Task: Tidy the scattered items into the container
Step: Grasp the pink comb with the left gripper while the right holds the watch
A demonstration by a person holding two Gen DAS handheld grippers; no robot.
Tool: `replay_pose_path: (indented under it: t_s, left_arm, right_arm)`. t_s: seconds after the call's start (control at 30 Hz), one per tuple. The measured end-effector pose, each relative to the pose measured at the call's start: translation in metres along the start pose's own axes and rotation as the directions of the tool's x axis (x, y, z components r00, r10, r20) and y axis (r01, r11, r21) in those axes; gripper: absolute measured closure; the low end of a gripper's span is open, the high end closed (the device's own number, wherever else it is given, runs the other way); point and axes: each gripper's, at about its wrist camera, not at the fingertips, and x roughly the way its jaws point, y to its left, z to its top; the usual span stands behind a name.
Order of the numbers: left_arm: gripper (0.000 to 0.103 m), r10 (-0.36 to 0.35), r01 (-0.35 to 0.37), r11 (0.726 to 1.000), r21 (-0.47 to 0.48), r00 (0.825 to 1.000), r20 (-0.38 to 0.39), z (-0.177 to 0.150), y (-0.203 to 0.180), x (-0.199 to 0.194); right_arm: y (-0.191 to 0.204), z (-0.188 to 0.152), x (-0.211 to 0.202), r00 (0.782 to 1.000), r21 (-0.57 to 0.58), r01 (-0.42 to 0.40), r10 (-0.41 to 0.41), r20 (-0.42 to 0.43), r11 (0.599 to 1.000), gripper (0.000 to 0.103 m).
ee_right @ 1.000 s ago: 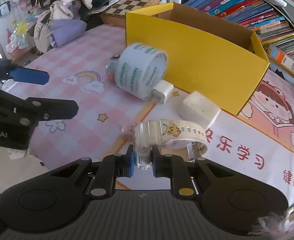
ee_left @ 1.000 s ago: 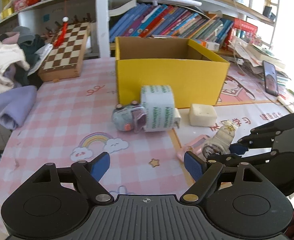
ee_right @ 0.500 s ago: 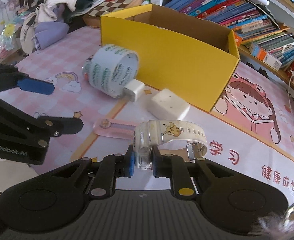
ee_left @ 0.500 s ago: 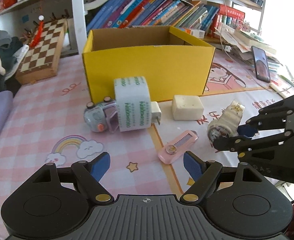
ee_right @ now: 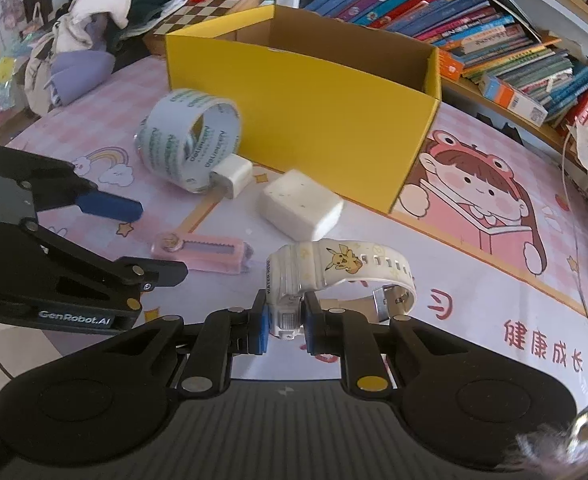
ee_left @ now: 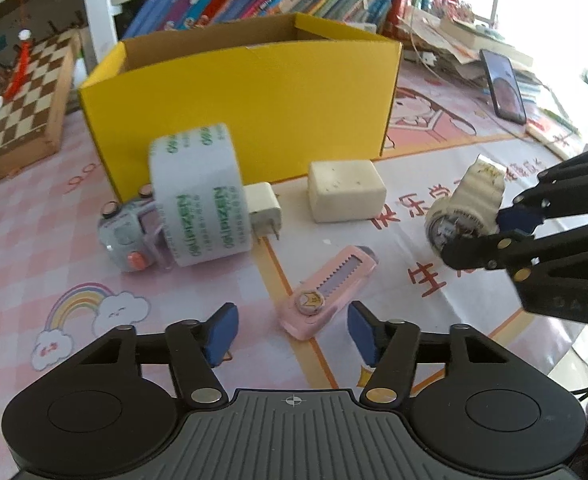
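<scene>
While pinched at its case between right gripper (ee_right: pixel 286 326) jaws, watch (ee_right: pixel 336 266) rides above mat, short of yellow box (ee_right: pixel 314 112). Judged light; strap soft, floppy, buckle end dangling, so rigid case is best hold. Left gripper (ee_left: pixel 290 334) jaws spread, holding nothing, pink cutter (ee_left: pixel 328 290) just ahead. Beyond: white block (ee_left: pixel 346 192), charger plug (ee_left: pixel 264 210), tape roll (ee_left: pixel 200 206). Left view alone shows toy car (ee_left: pixel 128 236) behind roll; right view alone shows strap print, buckle.

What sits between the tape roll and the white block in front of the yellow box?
A white plug adapter, touching the tape roll and apart from the white block; both views show it.
</scene>
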Motion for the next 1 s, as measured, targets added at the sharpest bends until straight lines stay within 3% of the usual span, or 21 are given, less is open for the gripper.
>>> replay_pose_path:
  t_s: [0.53,0.87,1.0]
  left_arm:
    - [0.065,-0.046,0.047,0.996,0.071,0.999,-0.021,0.000,-0.019,-0.002]
    - [0.067,-0.033,0.033,0.995,0.091,0.999,-0.005,0.003,-0.021,0.003]
    - [0.073,-0.037,0.037,0.994,0.100,0.999,-0.008,0.003,-0.022,0.002]
  right_arm:
    - [-0.007,-0.005,0.000,1.000,0.026,0.001,-0.001,-0.015,1.000,0.088]
    - [-0.008,-0.008,-0.001,1.000,0.028,0.007,-0.006,-0.017,1.000,0.088]
    - [-0.009,-0.007,-0.003,1.000,0.030,0.010,-0.009,-0.013,0.999,0.088]
